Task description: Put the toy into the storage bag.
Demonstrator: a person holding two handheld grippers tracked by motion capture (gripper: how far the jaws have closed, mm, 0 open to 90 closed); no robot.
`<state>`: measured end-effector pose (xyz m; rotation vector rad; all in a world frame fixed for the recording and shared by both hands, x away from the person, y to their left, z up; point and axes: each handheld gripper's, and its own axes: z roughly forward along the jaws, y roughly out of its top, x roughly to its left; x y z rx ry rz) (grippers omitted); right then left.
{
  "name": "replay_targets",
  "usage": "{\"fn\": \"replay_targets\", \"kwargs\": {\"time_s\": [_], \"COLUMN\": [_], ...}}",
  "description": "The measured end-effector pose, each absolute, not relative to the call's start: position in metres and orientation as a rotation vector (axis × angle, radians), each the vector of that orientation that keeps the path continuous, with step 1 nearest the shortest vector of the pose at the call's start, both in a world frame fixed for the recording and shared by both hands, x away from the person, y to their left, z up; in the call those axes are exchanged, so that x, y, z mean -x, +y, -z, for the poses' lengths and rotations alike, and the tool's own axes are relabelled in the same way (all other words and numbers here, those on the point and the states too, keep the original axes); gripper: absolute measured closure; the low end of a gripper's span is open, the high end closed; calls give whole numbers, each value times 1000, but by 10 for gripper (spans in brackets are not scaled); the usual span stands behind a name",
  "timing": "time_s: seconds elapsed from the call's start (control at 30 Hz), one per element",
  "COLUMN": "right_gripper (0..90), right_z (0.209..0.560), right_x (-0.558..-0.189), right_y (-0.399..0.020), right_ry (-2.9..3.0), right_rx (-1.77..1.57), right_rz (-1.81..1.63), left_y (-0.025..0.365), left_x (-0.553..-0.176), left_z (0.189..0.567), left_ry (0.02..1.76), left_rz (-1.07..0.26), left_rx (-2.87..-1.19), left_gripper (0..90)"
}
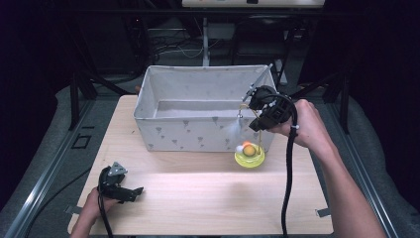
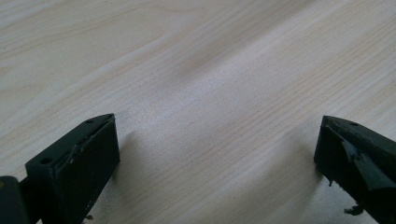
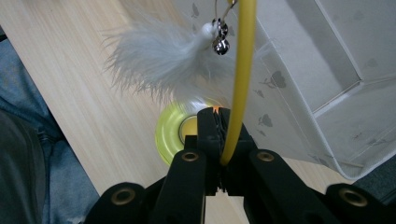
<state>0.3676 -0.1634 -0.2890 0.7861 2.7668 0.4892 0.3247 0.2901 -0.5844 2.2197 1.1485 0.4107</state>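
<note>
A cat toy stands by the front right corner of the fabric bin: a yellow-green round base [image 1: 249, 158] carrying an orange ball [image 1: 249, 149], with a thin yellow rod [image 3: 243, 70] rising from it. A white feather [image 3: 159, 58] and a small silver bell [image 3: 220, 45] dangle from the rod's top. My right gripper [image 1: 256, 125] points down over the base, shut on the yellow rod [image 1: 257, 119]. In the right gripper view its jaws [image 3: 218, 116] pinch the rod above the base [image 3: 170, 133]. My left gripper [image 1: 134, 191] rests low at the table's front left, open, with bare wood between its jaws [image 2: 217, 135].
A large white fabric bin [image 1: 198, 116] with small grey prints stands at the back of the light wooden table [image 1: 198, 198]; its inside [image 3: 336, 56] looks bare. Black cables trail from both grippers. Dark frame legs and floor surround the table.
</note>
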Motion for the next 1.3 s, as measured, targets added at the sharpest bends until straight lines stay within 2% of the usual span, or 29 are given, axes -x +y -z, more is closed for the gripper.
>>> {"fn": "replay_targets", "kwargs": {"time_s": [1.3], "right_gripper": [886], "right_z": [231], "right_x": [-373], "right_y": [-165], "right_ry": [2739], "right_rx": [-788], "right_rz": [-515], "left_y": [291], "left_x": [-325], "left_z": [584], "left_ry": [1146], "left_rz": [-398], "left_rx": [-2227], "left_gripper": [0]}}
